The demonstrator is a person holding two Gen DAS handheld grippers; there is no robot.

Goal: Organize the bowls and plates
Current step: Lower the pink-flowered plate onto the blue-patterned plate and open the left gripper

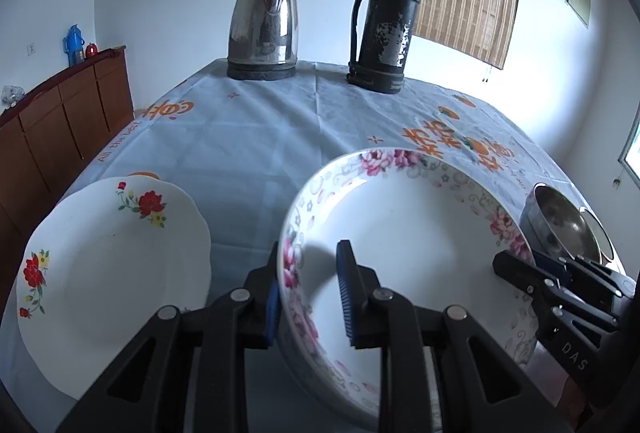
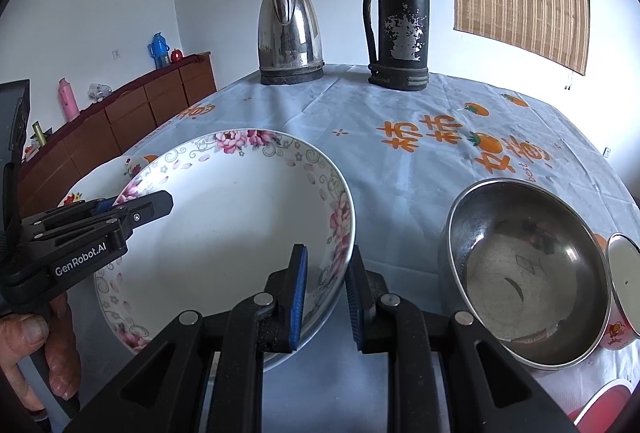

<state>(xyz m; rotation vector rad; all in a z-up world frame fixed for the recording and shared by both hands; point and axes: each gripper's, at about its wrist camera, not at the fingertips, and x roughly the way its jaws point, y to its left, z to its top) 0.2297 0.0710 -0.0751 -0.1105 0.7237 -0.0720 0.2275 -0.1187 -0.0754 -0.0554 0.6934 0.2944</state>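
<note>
A deep white plate with a pink-flower rim (image 1: 400, 233) (image 2: 224, 233) is held at opposite edges by both grippers. My left gripper (image 1: 308, 297) is shut on its left rim, and shows in the right wrist view as the left gripper (image 2: 120, 209). My right gripper (image 2: 326, 299) is shut on its right rim, one pad inside the plate and one outside. It shows in the left wrist view as the right gripper (image 1: 532, 273). A scalloped white plate with red flowers (image 1: 112, 261) (image 2: 100, 177) lies on the cloth to the left. A steel bowl (image 2: 520, 273) (image 1: 560, 225) sits to the right.
A steel kettle (image 1: 264, 29) and a worn black flask (image 1: 384, 29) stand at the table's far side. A small flowered bowl (image 2: 622, 293) sits at the right edge beside the steel bowl. A wooden sideboard (image 1: 60, 121) runs along the left wall. A hand (image 2: 44, 345) holds the left gripper's handle.
</note>
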